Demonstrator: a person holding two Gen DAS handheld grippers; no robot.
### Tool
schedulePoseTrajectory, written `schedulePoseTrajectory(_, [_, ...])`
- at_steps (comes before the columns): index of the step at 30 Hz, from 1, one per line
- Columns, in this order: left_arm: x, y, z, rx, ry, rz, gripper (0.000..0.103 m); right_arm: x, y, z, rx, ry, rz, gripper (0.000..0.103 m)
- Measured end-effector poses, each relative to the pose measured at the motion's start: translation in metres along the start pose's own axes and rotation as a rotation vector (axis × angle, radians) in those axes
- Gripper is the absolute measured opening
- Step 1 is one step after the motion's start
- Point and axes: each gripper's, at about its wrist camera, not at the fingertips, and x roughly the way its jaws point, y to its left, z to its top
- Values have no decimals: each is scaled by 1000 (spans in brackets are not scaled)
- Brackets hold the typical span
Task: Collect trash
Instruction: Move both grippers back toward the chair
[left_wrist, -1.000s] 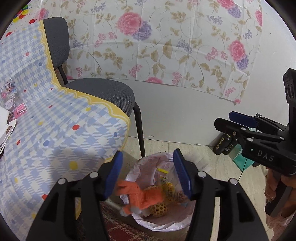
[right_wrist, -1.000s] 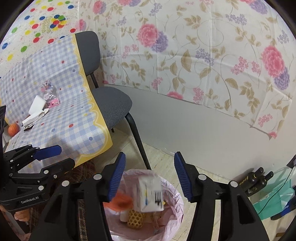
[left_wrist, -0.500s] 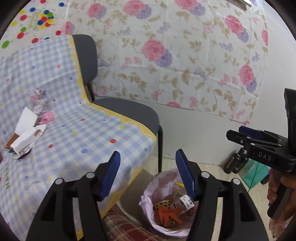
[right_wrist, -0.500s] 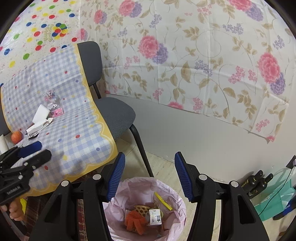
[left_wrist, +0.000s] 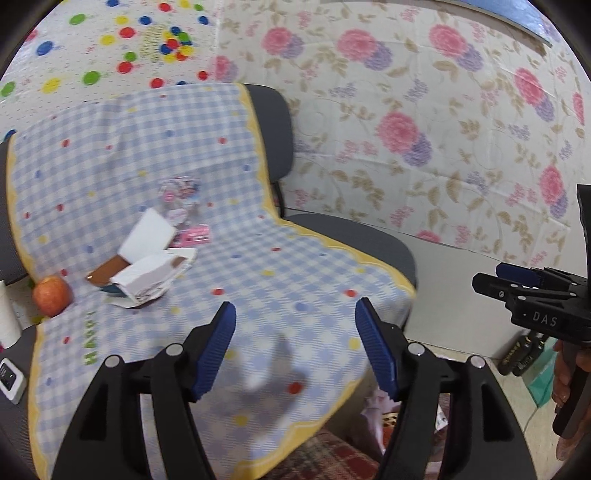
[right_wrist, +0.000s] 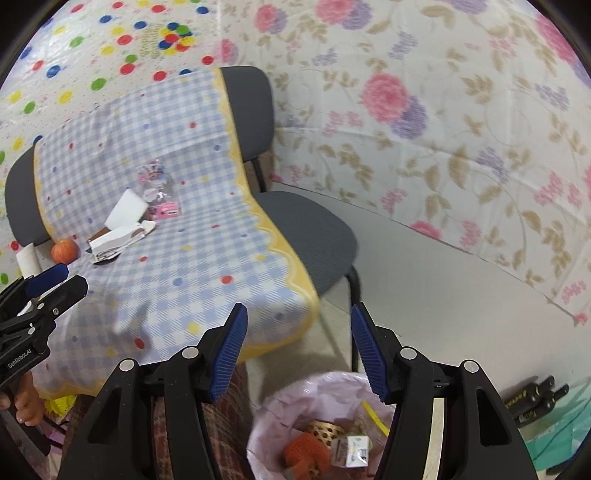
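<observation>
2 hand-held grippers, both now empty: the orange glove (right_wrist: 306, 452) and small carton (right_wrist: 351, 451) they carried a second ago lie in the pink-lined bin (right_wrist: 280, 413). Left hand-held gripper (left_wrist: 295, 350), jaws opening, and right hand-held gripper (right_wrist: 297, 349), jaws wide, have swung up toward the checked surface (left_wrist: 258, 280). Remaining there: 1 pile of white cartons (left_wrist: 147, 262), 1 clear wrapper (left_wrist: 181, 192), 1 pink packet (left_wrist: 194, 234), 1 apple (left_wrist: 51, 295). Collection is judged partly done.
</observation>
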Motion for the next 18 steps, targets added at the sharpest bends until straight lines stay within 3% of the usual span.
schedulePoseTrajectory(12, [-2,117,4,-132,13,248,70,54,81,44,-119,-20,129,65])
schedulePoseTrajectory(18, [-5,161,10,-152,2,359,70,84,108,59,-153,-1,175,68])
